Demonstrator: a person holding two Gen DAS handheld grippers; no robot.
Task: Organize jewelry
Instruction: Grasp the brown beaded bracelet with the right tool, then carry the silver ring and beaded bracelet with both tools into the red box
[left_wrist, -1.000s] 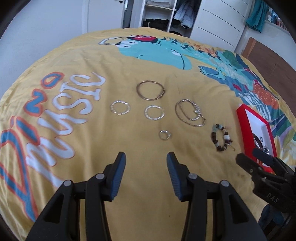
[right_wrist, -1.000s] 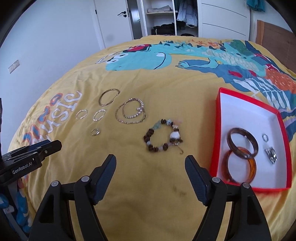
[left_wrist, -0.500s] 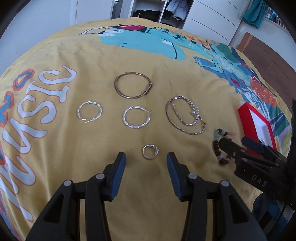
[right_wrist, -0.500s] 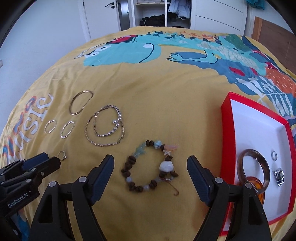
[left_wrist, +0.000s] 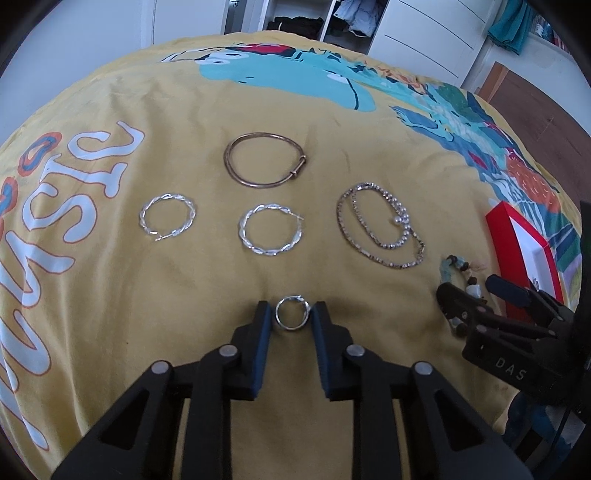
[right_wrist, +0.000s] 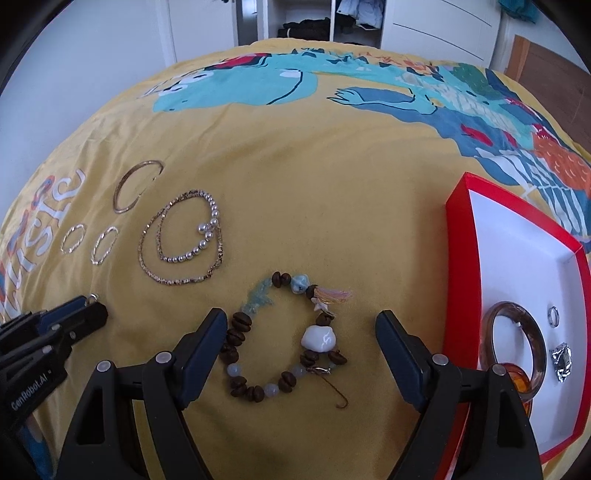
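I am bringing both tools down onto the yellow printed bedspread (left_wrist: 155, 110), and the real change is on my left: the left gripper (left_wrist: 291, 317) has dropped from well above the spread to the small silver ring (left_wrist: 291, 312), and its jaws have just been closing, so the blue pads are now standing tight against either side of the ring where a moment ago they stood wide with nothing between them. The ring is still lying flat on the cloth, toward the near edge, so I am judging the pinch made but the lift not yet begun. My right gripper (right_wrist: 301, 347) has also come lower and is now straddling the brown coffee-bean and pale-stone bracelet (right_wrist: 284, 343), its jaws spread wide and holding nothing, with the beads lying between them. The red cardboard box with the white lining (right_wrist: 461, 258) is sitting at the right edge, already holding two bangles and a few small pieces. Further up the spread the bronze wire bangle (left_wrist: 264, 160), the two twisted silver hoops (left_wrist: 271, 234) and the silver chain bracelets (left_wrist: 380, 230) are lying untouched, so most of the sorting is still ahead.
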